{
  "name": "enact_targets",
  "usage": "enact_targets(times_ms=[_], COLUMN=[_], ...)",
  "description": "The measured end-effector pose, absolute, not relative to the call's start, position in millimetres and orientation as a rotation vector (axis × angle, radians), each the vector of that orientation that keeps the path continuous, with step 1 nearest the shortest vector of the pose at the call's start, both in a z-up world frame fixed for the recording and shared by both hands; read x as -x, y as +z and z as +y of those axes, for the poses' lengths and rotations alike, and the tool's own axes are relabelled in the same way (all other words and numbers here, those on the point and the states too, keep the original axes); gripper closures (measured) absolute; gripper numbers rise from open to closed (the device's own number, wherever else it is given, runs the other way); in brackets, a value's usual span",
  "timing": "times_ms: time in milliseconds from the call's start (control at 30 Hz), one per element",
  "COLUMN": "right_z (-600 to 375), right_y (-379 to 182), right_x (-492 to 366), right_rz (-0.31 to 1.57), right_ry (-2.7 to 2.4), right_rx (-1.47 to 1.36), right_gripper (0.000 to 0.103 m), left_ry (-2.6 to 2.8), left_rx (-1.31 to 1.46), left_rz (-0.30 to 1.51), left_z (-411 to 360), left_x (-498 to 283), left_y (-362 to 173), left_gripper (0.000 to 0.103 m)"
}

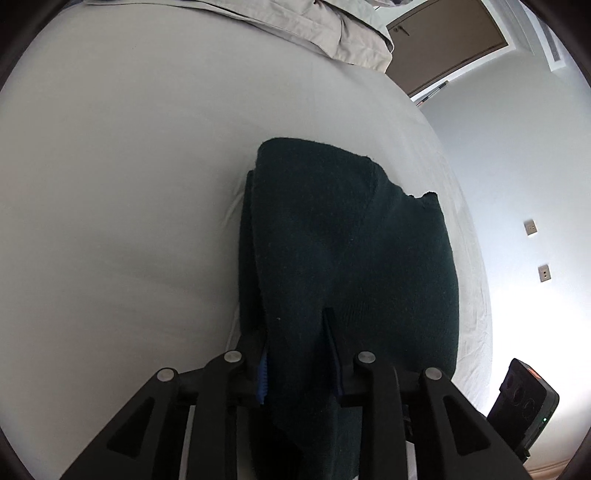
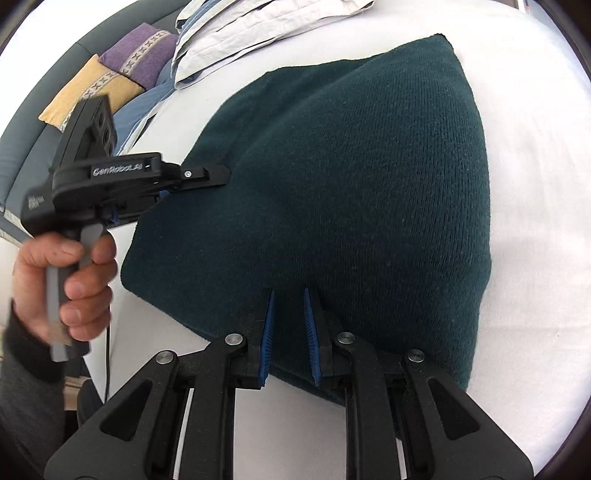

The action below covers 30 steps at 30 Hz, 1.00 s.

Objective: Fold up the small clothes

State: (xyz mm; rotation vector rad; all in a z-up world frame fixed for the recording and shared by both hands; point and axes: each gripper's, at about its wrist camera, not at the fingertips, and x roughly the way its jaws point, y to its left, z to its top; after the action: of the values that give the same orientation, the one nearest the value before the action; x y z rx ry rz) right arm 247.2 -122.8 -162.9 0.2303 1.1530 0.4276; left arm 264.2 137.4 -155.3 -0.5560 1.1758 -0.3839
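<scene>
A dark green knit garment [image 1: 351, 251] lies folded on the white bed sheet [image 1: 129, 184]; it also fills the middle of the right wrist view [image 2: 351, 177]. My left gripper [image 1: 295, 332] is shut on the garment's near edge, with cloth draped over its fingers. It shows from the side in the right wrist view [image 2: 207, 177], gripping the garment's left edge. My right gripper [image 2: 290, 295] is shut on the garment's near edge, with a fold of cloth pinched between its blue pads [image 2: 267, 325].
A beige folded cloth [image 1: 332, 33] lies at the far end of the bed. Purple and yellow cushions [image 2: 110, 74] and striped bedding [image 2: 240, 33] sit at the back left. A door [image 1: 447, 40] and a wall with sockets stand to the right.
</scene>
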Motion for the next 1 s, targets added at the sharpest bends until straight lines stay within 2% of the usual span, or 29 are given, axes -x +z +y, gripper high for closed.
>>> enact_targets(times_ms=[133,200,300,333,367,433,467,500,533,700,767,800,833,867,933,1000], right_z=[-129.2,-135.8,-149.7,-155.9,-162.1,-176.4,-180.1,-183.1,-181.0,-195.5,-195.1,-187.5,-180.2,-177.4,-183.1,-195.1], right_y=[-154.9,-152.4,-142.6,-138.0,-133.0,-124.9,-123.5,-122.4,-122.4,-114.5,-123.1,-133.2,-141.4,-143.2,-141.2,-135.4], right_x=[-246.4,-243.2,-234.4,-227.2,-223.2,-218.3,-217.7,-218.3,-215.9,-219.3,-227.3,-234.3,-237.4,-236.5,-235.8,-234.3], right_rz=[1.145,1.132,1.072,1.040,1.011,0.964,0.952,0.944,0.942,0.897,0.973,1.045,1.087,1.078,1.076,1.070], right_ry=[0.424,0.418,0.390,0.377,0.354,0.290,0.278,0.255,0.215,0.093,0.140,0.185,0.196,0.189,0.199,0.209], right_rx=[-0.241,-0.255,-0.286,-0.296,-0.304,-0.317,-0.323,-0.318,-0.301,-0.341,-0.317,-0.282,-0.226,-0.192,-0.214,-0.269], right_gripper=[0.088,0.088,0.087,0.083,0.080,0.060,0.054,0.042,0.035,0.034,0.037,0.056,0.068,0.068,0.081,0.089], left_ry=[-0.382,-0.387,-0.402,-0.409,-0.410,-0.398,-0.401,-0.404,-0.400,-0.403,-0.407,-0.404,-0.404,-0.408,-0.413,-0.426], left_rx=[0.578,0.569,0.543,0.527,0.511,0.466,0.463,0.465,0.463,0.467,0.463,0.462,0.461,0.461,0.456,0.462], left_rz=[1.170,1.153,1.138,1.134,1.131,1.130,1.128,1.128,1.130,1.134,1.143,1.146,1.150,1.151,1.149,1.150], left_z=[144.5,144.3,133.8,130.3,127.4,121.5,119.8,119.1,120.1,119.1,121.9,120.6,115.2,114.7,114.9,113.7], left_x=[-255.4,-245.2,-234.4,-230.2,-227.2,-221.7,-220.2,-219.1,-217.8,-217.3,-216.0,-217.1,-221.6,-221.0,-217.8,-215.0], left_y=[-147.0,-139.3,-127.4,-126.3,-124.7,-123.1,-122.5,-122.3,-121.8,-118.6,-118.7,-120.0,-122.0,-122.0,-121.1,-119.2], left_gripper=[0.064,0.055,0.055,0.056,0.067,0.080,0.082,0.082,0.082,0.083,0.083,0.083,0.083,0.083,0.083,0.085])
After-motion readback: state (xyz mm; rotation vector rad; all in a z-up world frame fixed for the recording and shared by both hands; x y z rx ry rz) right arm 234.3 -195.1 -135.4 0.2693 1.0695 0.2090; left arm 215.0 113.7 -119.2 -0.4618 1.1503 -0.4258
